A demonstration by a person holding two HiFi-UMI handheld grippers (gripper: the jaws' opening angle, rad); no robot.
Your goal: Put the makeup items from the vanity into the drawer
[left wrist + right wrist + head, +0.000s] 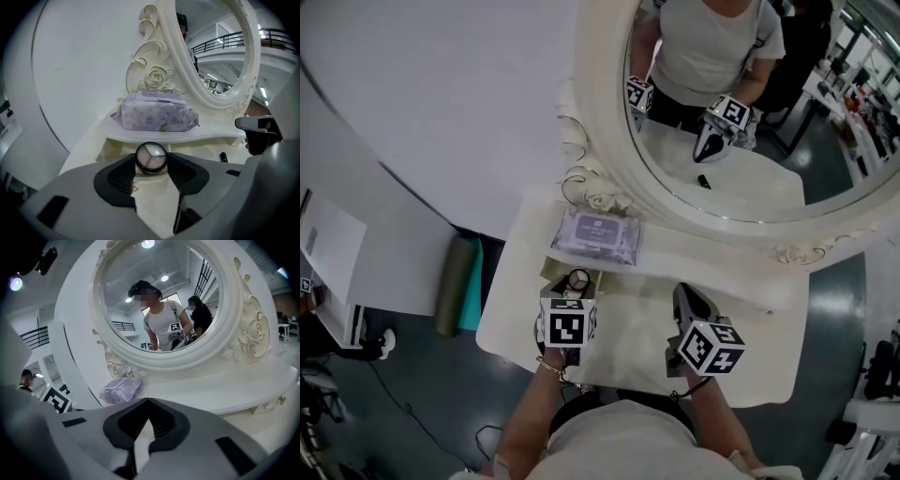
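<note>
White vanity top [769, 356] fills the head view, backed by an oval mirror [731, 122], with a purple pack of wipes [596, 234] lying on the raised shelf. The left gripper [577, 286] is clamped on a round compact [151, 157], held just short of the shelf's front edge, below the wipes. A shadowed recess there may be the drawer, though that is hard to tell. The right gripper [146, 418] hovers alongside, its jaws closed on nothing. A small dark item [223, 157] lies farther right, nearer the right gripper.
</note>
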